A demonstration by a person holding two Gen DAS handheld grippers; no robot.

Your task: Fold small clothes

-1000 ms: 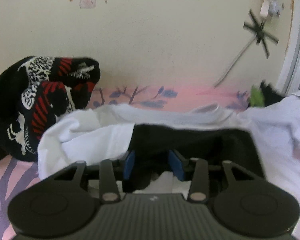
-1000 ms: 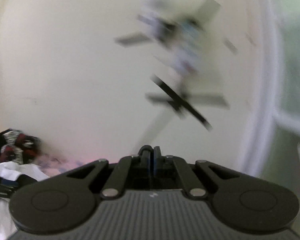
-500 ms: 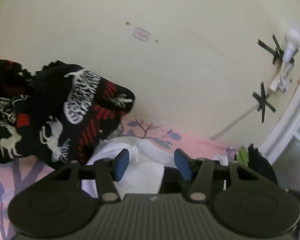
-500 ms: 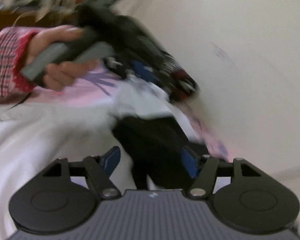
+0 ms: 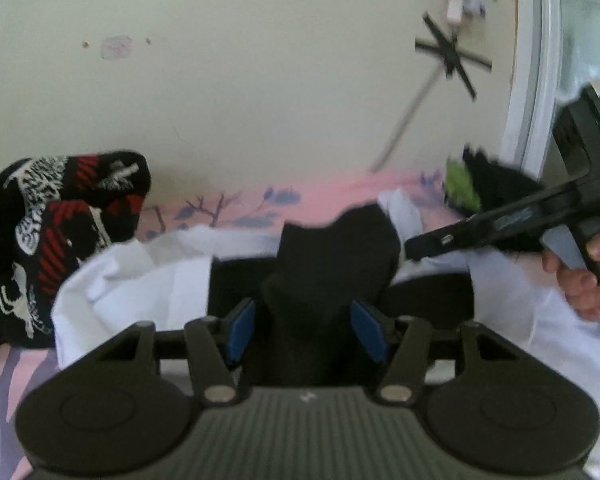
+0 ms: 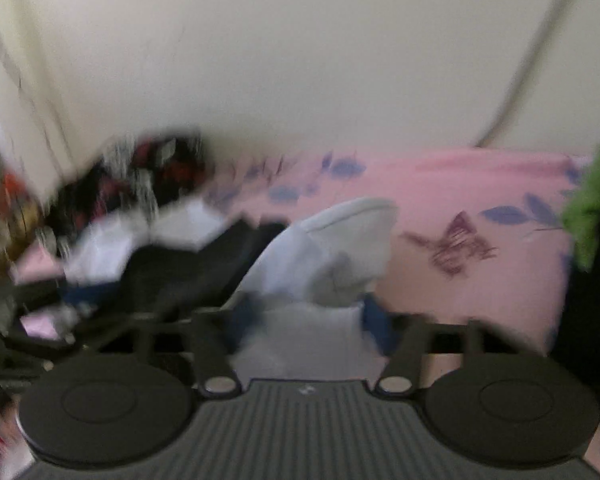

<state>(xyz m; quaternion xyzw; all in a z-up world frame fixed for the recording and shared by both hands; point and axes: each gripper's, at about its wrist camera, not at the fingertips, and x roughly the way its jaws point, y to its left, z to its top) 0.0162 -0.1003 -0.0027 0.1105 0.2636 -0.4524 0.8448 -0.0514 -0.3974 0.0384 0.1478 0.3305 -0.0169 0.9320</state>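
Observation:
A black garment (image 5: 340,248) lies bunched on a white garment (image 5: 140,280) spread over the bed. My left gripper (image 5: 304,334) straddles a raised hump of the black cloth; its jaws are opening and the blue pads (image 5: 240,332) stand beside the hump. From the right, my right gripper (image 5: 410,248) reaches in, its tip at the edge of the black cloth. In the blurred right wrist view, my right gripper (image 6: 310,318) is closing on a peak of white cloth (image 6: 332,248), and the black garment (image 6: 172,276) lies to its left.
A black, red and white patterned knit (image 5: 52,232) is heaped at the left against the wall. The pink sheet (image 6: 460,208) with blue leaves runs along the wall. A green and black item (image 5: 464,184) sits at the right. A hand (image 5: 580,284) holds the right gripper's handle.
The left gripper swung up and left off the black cloth, then came back over it with wider jaws. The right gripper dropped from facing the wall, opened, and now has white cloth between its pads.

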